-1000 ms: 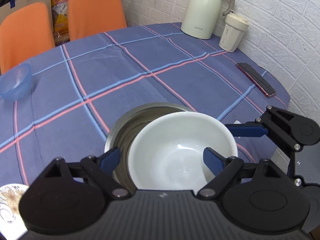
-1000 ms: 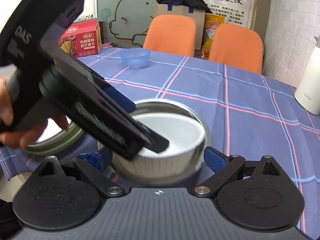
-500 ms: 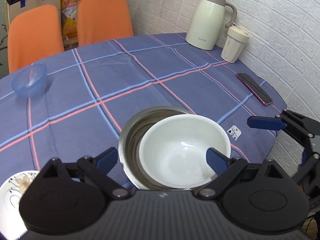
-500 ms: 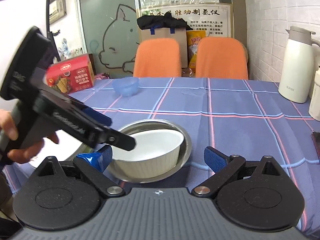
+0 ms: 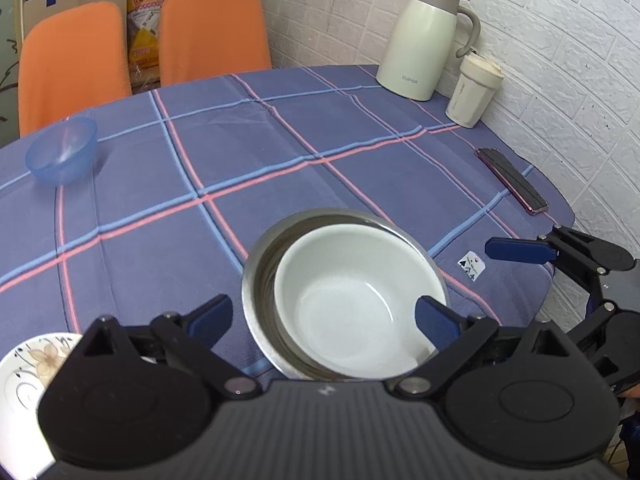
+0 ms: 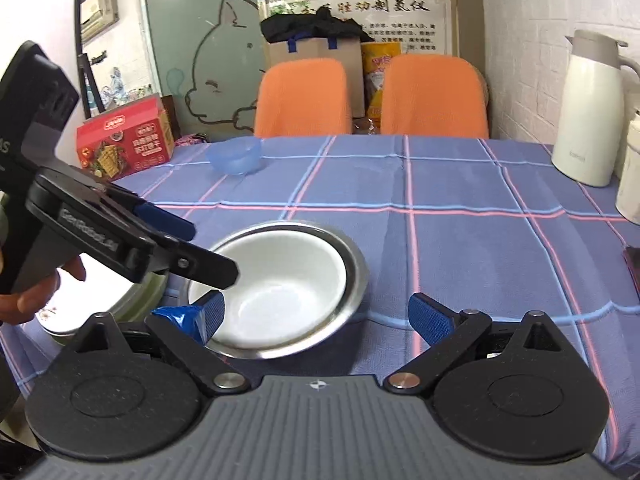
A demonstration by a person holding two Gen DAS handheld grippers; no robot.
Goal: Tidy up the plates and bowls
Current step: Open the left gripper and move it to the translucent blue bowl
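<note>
Around the round steel bowl (image 5: 256,276) at the table's near edge: one white ceramic bowl (image 5: 352,300) nested inside it, one translucent blue plastic bowl (image 5: 60,154) far beyond, one flower-patterned white plate (image 5: 20,376) beside it, two orange chairs (image 5: 72,60) behind.

"SUPOR" on the white jug (image 5: 424,36); left tongs (image 6: 120,236) read "GenRobot.ai" (blurred).

Both wrist views look down, close, sharing the white bowl (image 5: 356,300)
</note>
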